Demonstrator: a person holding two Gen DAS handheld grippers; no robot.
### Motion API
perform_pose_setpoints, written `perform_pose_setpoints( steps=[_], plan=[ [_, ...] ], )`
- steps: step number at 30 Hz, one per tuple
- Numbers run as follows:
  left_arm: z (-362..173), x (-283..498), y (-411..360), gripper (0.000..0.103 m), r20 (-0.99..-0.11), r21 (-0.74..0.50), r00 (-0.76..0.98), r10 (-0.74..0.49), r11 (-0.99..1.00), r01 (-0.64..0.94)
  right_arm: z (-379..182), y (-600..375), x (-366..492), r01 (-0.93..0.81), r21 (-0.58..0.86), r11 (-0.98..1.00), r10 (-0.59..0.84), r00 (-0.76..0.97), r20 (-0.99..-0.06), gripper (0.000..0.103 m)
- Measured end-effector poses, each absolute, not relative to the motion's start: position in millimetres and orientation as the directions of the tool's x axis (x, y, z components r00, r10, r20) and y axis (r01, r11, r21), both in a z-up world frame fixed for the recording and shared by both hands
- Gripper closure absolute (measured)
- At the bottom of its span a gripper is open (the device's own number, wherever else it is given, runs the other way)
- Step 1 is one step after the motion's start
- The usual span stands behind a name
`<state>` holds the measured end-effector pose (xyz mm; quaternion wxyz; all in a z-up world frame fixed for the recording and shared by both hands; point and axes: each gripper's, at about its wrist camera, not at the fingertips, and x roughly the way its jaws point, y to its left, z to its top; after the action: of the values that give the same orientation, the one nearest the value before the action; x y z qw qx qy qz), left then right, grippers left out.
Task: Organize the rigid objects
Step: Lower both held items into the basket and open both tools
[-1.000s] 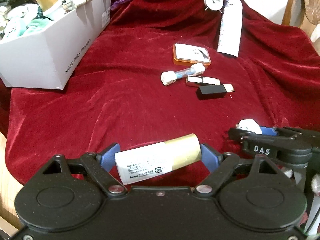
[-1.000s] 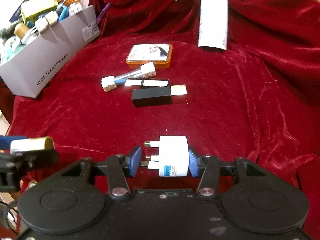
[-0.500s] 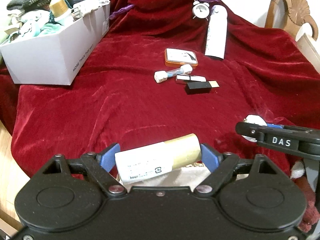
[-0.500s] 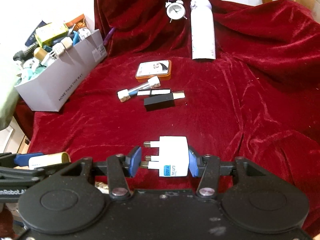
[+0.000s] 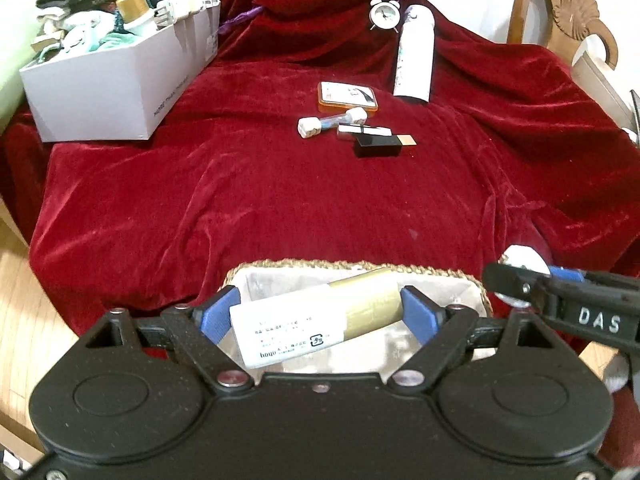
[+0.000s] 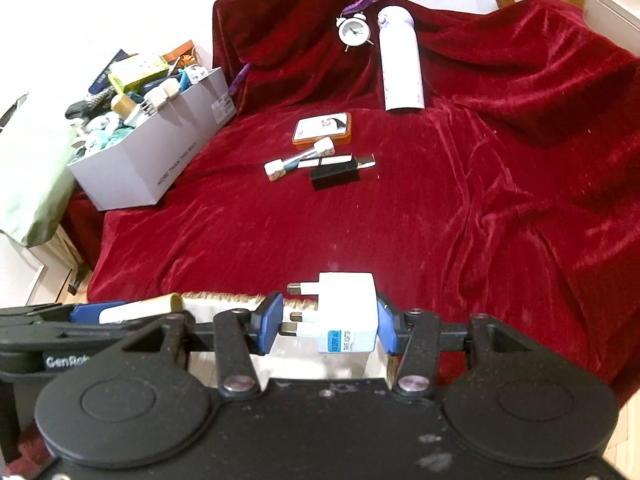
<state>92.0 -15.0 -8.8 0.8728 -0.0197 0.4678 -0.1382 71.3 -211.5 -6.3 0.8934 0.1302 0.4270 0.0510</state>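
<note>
My left gripper [image 5: 320, 312] is shut on a white tube with a gold cap [image 5: 316, 318], held crosswise above a woven basket with a pale lining [image 5: 352, 266] at the near edge of the red cloth. My right gripper [image 6: 326, 320] is shut on a white three-pin plug adapter [image 6: 344, 320], pins pointing left, also over the basket [image 6: 224, 298]. In the left wrist view the right gripper [image 5: 520, 280] shows at the right; in the right wrist view the left gripper [image 6: 100, 314] shows at the left. Further back lie an orange-rimmed tin [image 5: 347, 96], a small dumbbell-shaped piece [image 5: 332, 120], a silver stick [image 5: 364, 131] and a black lipstick-like case [image 5: 380, 146].
A white box [image 5: 116, 92] full of mixed items stands at the back left. A white bottle [image 5: 414, 60] lies against the cloth's back fold beside a small alarm clock [image 5: 385, 12]. A carved wooden chair back [image 5: 560, 4] rises at the far right. Wood floor shows at the left.
Both grippers have drawn back from the cloth toward its near edge, each keeping its object. The woven basket has come into view beneath them.
</note>
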Motion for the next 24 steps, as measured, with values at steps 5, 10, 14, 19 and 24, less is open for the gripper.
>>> perform_pose_setpoints(
  steps=[5,10,14,19,24],
  plan=[
    [-6.7,70.4,-12.7,0.021,-0.801,-0.15,0.545,-0.246,0.965,0.215,-5.3,-208.9,40.0,0.019,0.279,0.96,0.204,0.637,-0.743,0.055],
    [-9.8,48.6,-9.6,0.021,-0.795,-0.134,0.563,-0.225,0.971,0.199,-5.8,-204.5,11.1,0.006,0.276,0.961,0.207,0.643,-0.737,0.055],
    [-20.4,41.8,-6.6,0.021,-0.808,-0.136,0.548,-0.217,0.973,0.185,-10.0,-199.2,-6.4,0.001,0.278,0.96,0.216,0.629,-0.747,0.055],
    [-36.7,40.6,-3.1,0.021,-0.83,-0.117,0.528,-0.181,0.981,0.153,-23.4,-192.3,-12.4,0.013,0.267,0.964,0.206,0.598,-0.774,0.055],
    [-43.7,37.6,1.5,0.021,-0.838,-0.095,0.526,-0.146,0.988,0.124,-33.1,-184.3,-17.4,0.009,0.255,0.967,0.204,0.575,-0.792,0.055]
  ],
)
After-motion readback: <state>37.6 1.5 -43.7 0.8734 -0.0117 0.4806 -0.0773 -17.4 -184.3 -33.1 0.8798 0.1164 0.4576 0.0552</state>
